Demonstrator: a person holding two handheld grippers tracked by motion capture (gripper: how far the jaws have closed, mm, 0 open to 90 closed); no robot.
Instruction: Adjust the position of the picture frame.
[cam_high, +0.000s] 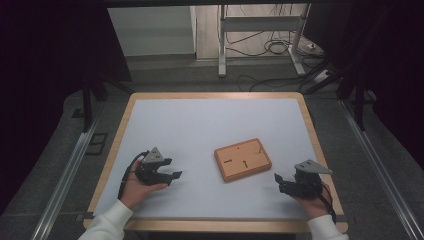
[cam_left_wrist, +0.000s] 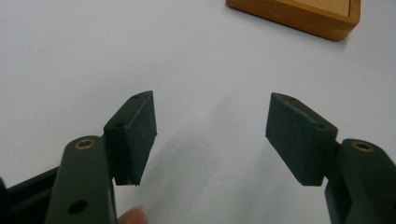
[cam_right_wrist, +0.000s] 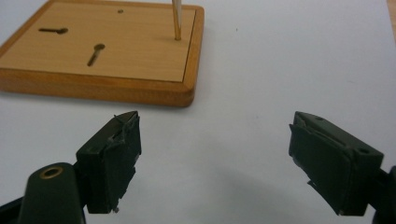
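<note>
Board (cam_high: 243, 159) lies flat on the worktop (cam_high: 190, 125), between the two hands and apart from both. Left hand-held gripper (cam_high: 170, 171) and right hand-held gripper (cam_high: 278, 182) point toward it, jaws spread wide, nothing between them.

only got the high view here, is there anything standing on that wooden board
Observer: Yes, the right gripper view shows a thin upright peg standing in the wooden board.
Operator: are the slots in it filled
Observer: No, the two keyhole slots look empty.
Operator: left hand-held gripper holding anything
Observer: No, the left hand-held gripper has its jaws wide apart over the bare white mat.
</note>
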